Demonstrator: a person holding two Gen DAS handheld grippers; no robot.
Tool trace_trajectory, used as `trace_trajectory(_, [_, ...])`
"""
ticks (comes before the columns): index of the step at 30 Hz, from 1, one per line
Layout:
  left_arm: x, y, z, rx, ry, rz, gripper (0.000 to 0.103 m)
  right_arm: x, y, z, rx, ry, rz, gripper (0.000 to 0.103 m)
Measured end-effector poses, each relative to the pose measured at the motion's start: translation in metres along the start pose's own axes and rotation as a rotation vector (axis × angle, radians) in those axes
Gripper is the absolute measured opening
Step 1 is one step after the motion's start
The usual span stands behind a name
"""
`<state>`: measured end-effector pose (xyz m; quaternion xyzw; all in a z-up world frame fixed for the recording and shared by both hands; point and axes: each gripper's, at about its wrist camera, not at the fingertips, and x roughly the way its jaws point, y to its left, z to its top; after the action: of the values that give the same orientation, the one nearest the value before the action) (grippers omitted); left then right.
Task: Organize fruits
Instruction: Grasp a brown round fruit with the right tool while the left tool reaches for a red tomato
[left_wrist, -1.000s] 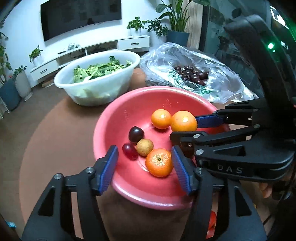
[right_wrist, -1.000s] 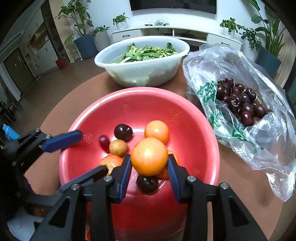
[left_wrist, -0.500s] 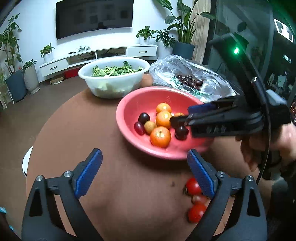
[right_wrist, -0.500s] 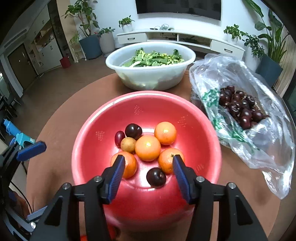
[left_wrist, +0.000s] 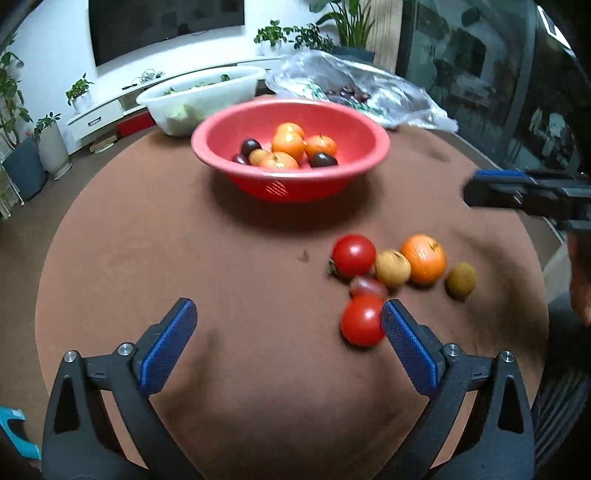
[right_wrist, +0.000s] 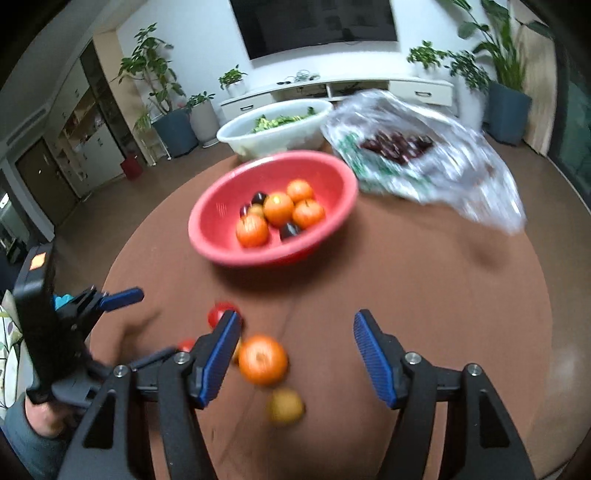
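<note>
A red bowl (left_wrist: 291, 184) (right_wrist: 210, 236) on the round brown table holds several oranges, dark plums and a small yellow fruit. Loose fruit lies near the table's front: two red tomatoes (left_wrist: 352, 254) (left_wrist: 362, 320), an orange (left_wrist: 424, 258) (right_wrist: 263, 360), a tan fruit (left_wrist: 393, 267), a small reddish fruit and a yellow-green fruit (left_wrist: 460, 279) (right_wrist: 285, 406). My left gripper (left_wrist: 288, 347) is open and empty, its right finger next to the near tomato. My right gripper (right_wrist: 295, 352) is open and empty above the orange.
A white bowl of greens (left_wrist: 201, 99) (right_wrist: 275, 131) stands behind the red bowl. A clear plastic bag of dark cherries (left_wrist: 351, 92) (right_wrist: 413, 155) lies at the back right. The table edge curves around the front and sides.
The right gripper let go of an orange into the red bowl. Both grippers pulled back from the bowl toward the front of the table, over the loose fruit.
</note>
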<state>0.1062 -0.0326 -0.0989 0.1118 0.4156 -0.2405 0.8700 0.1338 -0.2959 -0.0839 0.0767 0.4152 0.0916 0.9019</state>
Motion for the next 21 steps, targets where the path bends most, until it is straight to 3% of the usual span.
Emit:
trace_trajectory(5, [0.005, -0.015, -0.005, -0.004, 0.014, 0.012, 0.101, -0.007, 0.0, -0.034, 0.016, 0.028, -0.013, 0.067])
trace_trajectory(10, [0.01, -0.025, -0.001, -0.009, 0.03, 0.021, 0.099, -0.009, 0.007, -0.042, -0.033, 0.036, -0.028, 0.067])
trace_trajectory(21, [0.017, -0.045, -0.004, 0.001, 0.069, -0.096, 0.055, -0.002, 0.01, -0.048, -0.046, 0.067, -0.015, 0.066])
